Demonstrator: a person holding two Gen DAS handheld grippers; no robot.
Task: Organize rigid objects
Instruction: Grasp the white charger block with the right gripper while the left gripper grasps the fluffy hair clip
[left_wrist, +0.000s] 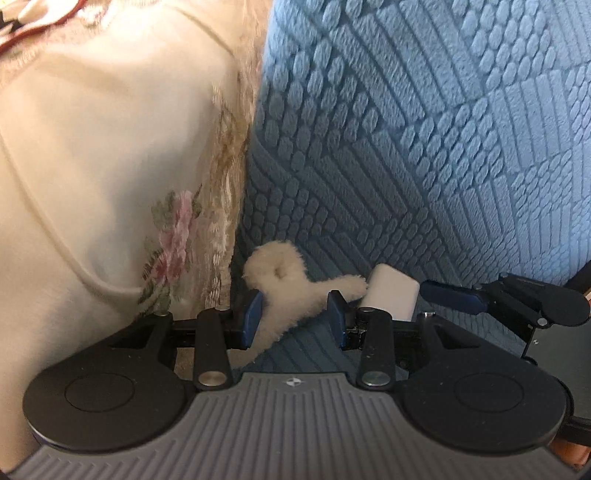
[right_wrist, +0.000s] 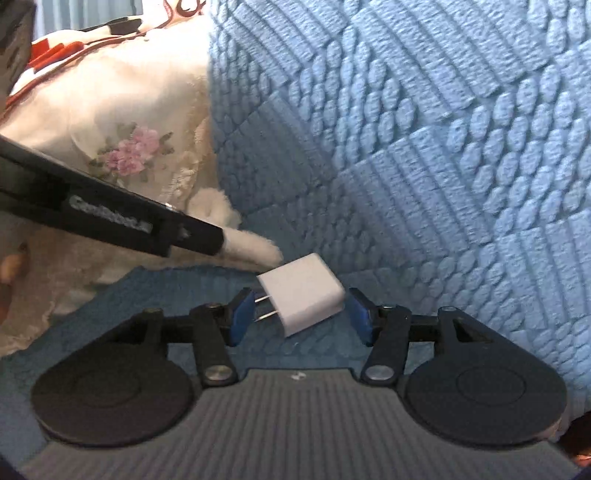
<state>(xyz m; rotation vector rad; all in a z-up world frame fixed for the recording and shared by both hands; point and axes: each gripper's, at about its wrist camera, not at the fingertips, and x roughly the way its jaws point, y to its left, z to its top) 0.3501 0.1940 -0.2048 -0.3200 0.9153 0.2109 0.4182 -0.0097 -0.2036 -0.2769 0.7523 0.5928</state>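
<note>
Right gripper (right_wrist: 299, 314) jaws wide, pads clear of white plug adapter (right_wrist: 304, 297) lying between them on blue textured cover (right_wrist: 406, 166); looks set down beside fluffy white piece (left_wrist: 291, 295); left gripper (left_wrist: 294, 317) jaws narrow, gripping it; next: place fluffy piece alongside.
</note>
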